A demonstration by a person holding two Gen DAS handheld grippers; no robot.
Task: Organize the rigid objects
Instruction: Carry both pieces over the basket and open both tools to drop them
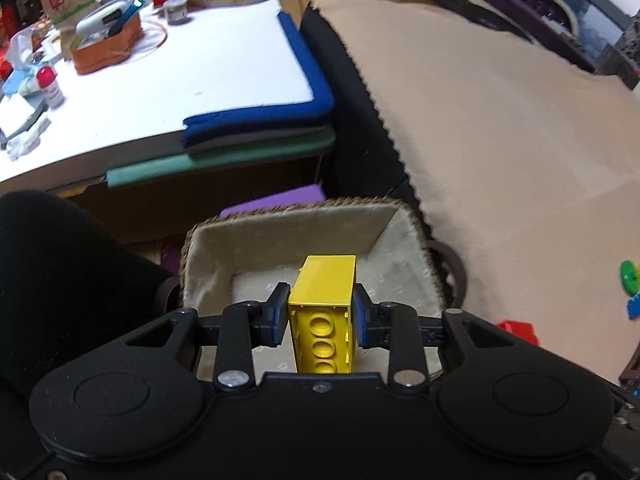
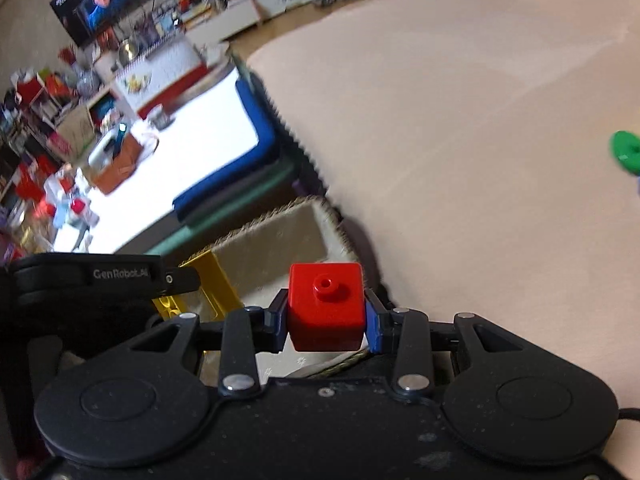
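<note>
My left gripper (image 1: 320, 316) is shut on a yellow brick (image 1: 324, 304) and holds it over the woven basket (image 1: 280, 216), whose cloth lining shows below it. My right gripper (image 2: 326, 320) is shut on a red cube brick (image 2: 326, 306) with one stud, held above the near right rim of the same basket (image 2: 276, 220). The left gripper (image 2: 100, 280) and its yellow brick (image 2: 212, 276) show at the left in the right wrist view.
A beige mat (image 1: 500, 140) covers the floor at right, with a green piece (image 1: 630, 278), a blue piece (image 1: 634, 306) and a red piece (image 1: 516, 330) on it. A low white table (image 1: 180, 80) with clutter stands at back left, over folded blue and green mats (image 1: 256, 136).
</note>
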